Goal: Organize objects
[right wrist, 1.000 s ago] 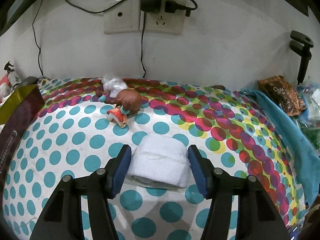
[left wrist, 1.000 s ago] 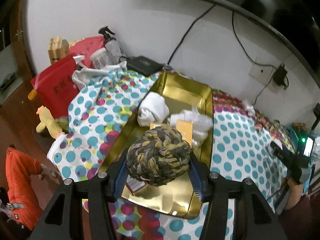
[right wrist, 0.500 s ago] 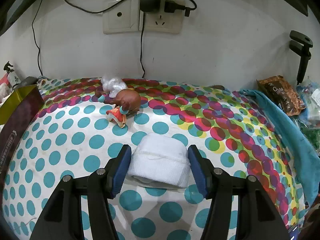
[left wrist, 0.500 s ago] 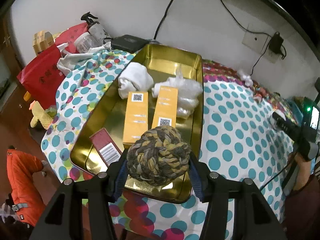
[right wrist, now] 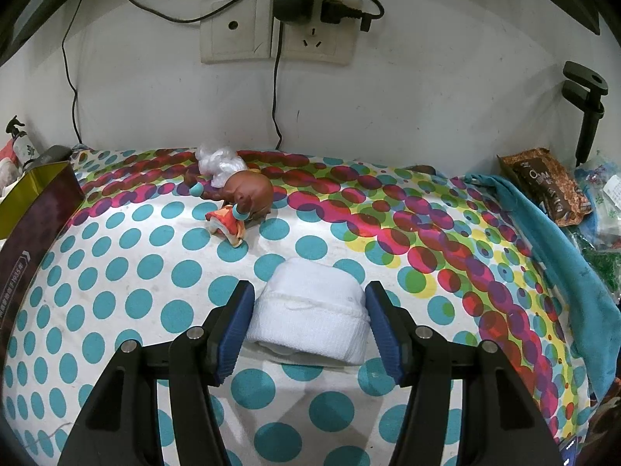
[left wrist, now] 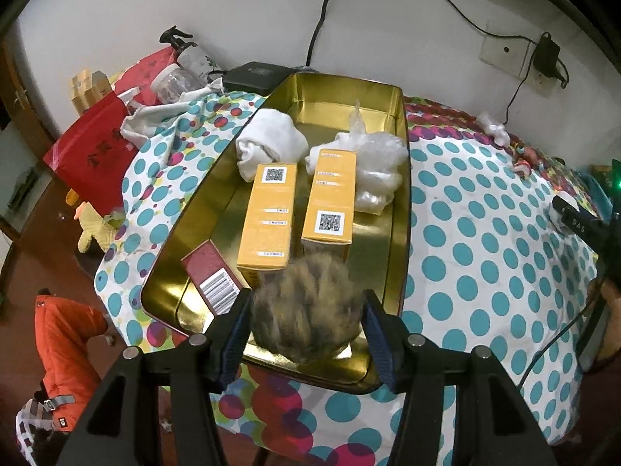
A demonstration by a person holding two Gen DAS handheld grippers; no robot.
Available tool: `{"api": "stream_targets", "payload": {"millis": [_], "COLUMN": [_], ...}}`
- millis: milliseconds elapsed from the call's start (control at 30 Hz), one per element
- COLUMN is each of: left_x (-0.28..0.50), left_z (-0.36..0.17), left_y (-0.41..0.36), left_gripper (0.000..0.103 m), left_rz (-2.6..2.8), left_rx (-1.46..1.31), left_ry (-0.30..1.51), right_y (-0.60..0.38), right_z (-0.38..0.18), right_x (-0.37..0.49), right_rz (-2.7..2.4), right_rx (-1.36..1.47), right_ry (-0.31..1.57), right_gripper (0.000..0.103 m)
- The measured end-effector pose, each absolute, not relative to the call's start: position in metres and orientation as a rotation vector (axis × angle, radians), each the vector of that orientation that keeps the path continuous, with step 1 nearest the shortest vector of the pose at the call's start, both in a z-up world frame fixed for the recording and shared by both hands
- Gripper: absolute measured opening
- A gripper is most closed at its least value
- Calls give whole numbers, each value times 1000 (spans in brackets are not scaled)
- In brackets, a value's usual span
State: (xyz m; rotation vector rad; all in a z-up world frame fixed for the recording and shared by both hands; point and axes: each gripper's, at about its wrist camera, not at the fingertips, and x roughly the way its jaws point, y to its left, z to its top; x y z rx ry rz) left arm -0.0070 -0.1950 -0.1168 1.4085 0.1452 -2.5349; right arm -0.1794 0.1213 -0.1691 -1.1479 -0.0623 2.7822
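In the left wrist view my left gripper [left wrist: 306, 326] hangs over the near end of a gold tin tray [left wrist: 401, 202]. A braided rope ball [left wrist: 306, 310] sits between its blue pads, blurred by motion, and the pads look slightly apart from it. The tray holds two orange boxes [left wrist: 268, 221], a red box [left wrist: 211, 277], a white rolled cloth [left wrist: 271, 141] and crumpled plastic [left wrist: 372, 163]. In the right wrist view my right gripper [right wrist: 308, 324] straddles a white rolled towel [right wrist: 310, 316] on the dotted cloth; the pads sit at its sides.
A brown doll figure [right wrist: 240, 198] and a plastic wad [right wrist: 217, 163] lie behind the towel. A teal cloth [right wrist: 559, 272] and snack bags [right wrist: 543, 182] are at the right. Red bags [left wrist: 97, 147] and bottles [left wrist: 186, 66] crowd the table's far left. Wall sockets [right wrist: 271, 31] with cables are behind.
The left gripper has pulled back and risen, showing the whole tray. The rope ball is now blurred and seems to be slipping from the pads. The right gripper has not moved.
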Motion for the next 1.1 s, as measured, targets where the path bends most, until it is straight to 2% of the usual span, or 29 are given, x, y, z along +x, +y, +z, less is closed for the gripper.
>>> {"api": "stream_targets", "payload": {"millis": [267, 867, 1100], "left_x": [-4, 13, 20], "left_z": [-104, -90, -90], "left_y": [-198, -216, -220], "left_gripper": [62, 63, 63], "left_rz": [-2555, -2556, -2550], "left_rx": [1356, 1227, 1173], "left_ry": [156, 243, 149], "right_y": [121, 123, 118], "right_z": [-169, -166, -162], "right_x": [-180, -177, -174], "right_rz": [2781, 2808, 2827], "right_rx": [-1151, -1125, -1093], "right_ry": [-63, -44, -86], "right_gripper": [57, 54, 54]}}
